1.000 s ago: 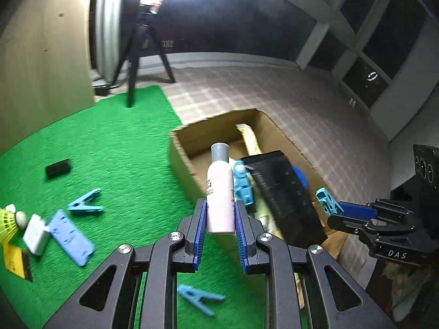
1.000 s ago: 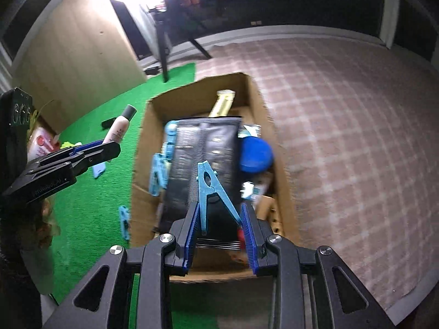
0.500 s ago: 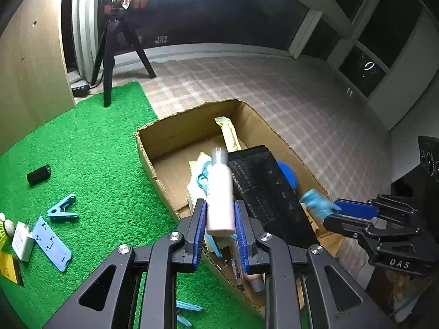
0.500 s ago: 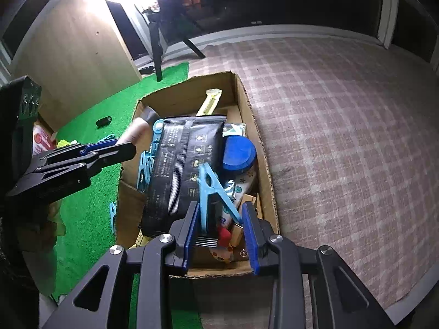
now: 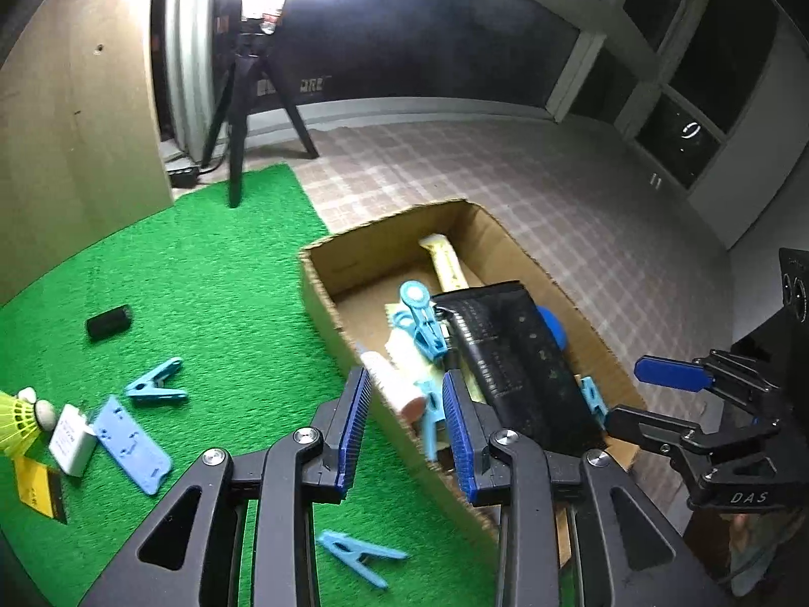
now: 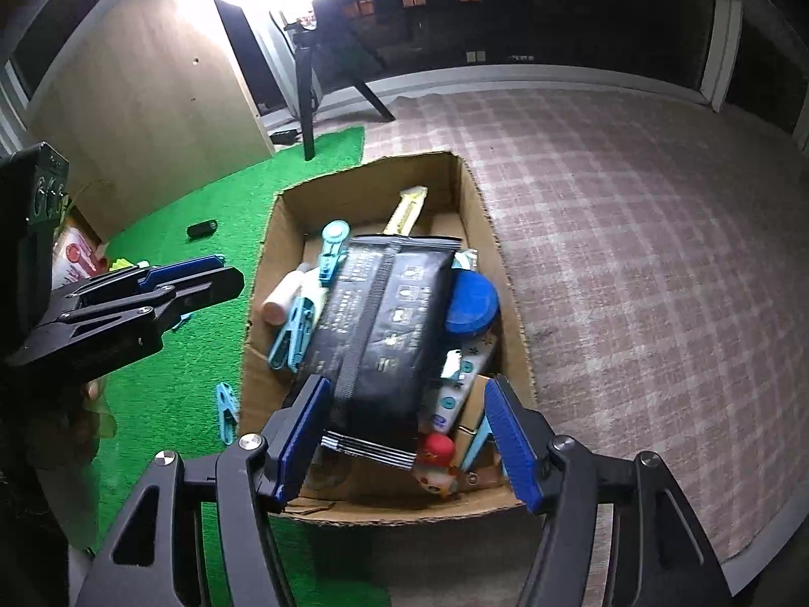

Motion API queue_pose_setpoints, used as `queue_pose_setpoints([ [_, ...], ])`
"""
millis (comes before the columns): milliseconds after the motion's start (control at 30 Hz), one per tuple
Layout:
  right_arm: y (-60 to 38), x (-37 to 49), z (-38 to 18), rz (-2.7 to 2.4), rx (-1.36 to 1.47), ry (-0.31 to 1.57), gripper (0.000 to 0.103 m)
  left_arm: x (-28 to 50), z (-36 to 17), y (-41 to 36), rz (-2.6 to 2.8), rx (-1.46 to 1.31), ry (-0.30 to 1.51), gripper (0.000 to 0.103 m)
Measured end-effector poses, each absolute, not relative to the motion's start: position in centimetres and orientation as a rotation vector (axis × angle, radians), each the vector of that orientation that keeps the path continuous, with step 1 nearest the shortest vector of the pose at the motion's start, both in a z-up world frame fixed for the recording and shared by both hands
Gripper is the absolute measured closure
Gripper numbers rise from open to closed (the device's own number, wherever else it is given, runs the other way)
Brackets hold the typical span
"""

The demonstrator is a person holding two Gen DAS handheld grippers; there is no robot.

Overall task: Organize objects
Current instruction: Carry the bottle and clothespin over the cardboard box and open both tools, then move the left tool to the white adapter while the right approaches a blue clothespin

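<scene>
The open brown cardboard box (image 6: 475, 212) sits where the green turf mat (image 5: 212, 303) meets the pale checked carpet (image 6: 632, 253), already crowded; a black zippered pouch (image 6: 384, 313) lies lengthwise across its middle, a round blue lid (image 6: 470, 303) against the pouch's right edge, a yellow strip (image 6: 404, 212) at the far end; the white bottle with a pink base (image 5: 392, 377) lies tilted inside the box's left wall, blurred, among light-blue plastic clothes pegs (image 5: 422, 323); my left tongs (image 5: 407, 430) have just been opening, their blue pads clear of the bottle, which shows between them; my right tongs (image 6: 404, 435) have just been opening as well and now stand spread wide over the box's near end, with the light-blue peg (image 6: 480, 445) lying loose in the box by the right pad, beside a small red-capped figure (image 6: 435, 460); out on the turf to the left lie two more blue pegs (image 5: 154, 384), a flat blue plastic plate (image 5: 131, 442), a white block (image 5: 73, 437), a yellow shuttlecock (image 5: 20, 420) and a small black cylinder (image 5: 108, 321); a black tripod (image 5: 242, 116) stands at the mat's far edge under a glaring lamp.
</scene>
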State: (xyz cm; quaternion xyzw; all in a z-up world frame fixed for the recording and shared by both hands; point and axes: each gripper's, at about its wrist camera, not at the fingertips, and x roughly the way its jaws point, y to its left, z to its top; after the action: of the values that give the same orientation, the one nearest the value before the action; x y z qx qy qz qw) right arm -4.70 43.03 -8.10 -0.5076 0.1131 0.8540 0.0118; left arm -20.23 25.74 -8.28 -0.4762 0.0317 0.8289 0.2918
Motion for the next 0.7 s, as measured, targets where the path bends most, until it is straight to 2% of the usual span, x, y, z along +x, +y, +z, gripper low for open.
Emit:
queue_pose_setpoints([
  [400,38.0,-8.1,-6.9,2.795,-1.61,0.297,0.043,-21.7,-8.8,17.2,2.326,-1.344,0.062,0.071],
  [567,34.9,-10.9,-6.8,2.853,-1.646,0.235,0.043,-22.5,-10.4,12.5,2.345,-1.396,0.067,0.071],
  [700,32.8,-13.3,-7.1,2.882,-1.7,0.257,0.043,-22.9,-12.1,8.5,2.386,-1.453,0.097,0.071],
])
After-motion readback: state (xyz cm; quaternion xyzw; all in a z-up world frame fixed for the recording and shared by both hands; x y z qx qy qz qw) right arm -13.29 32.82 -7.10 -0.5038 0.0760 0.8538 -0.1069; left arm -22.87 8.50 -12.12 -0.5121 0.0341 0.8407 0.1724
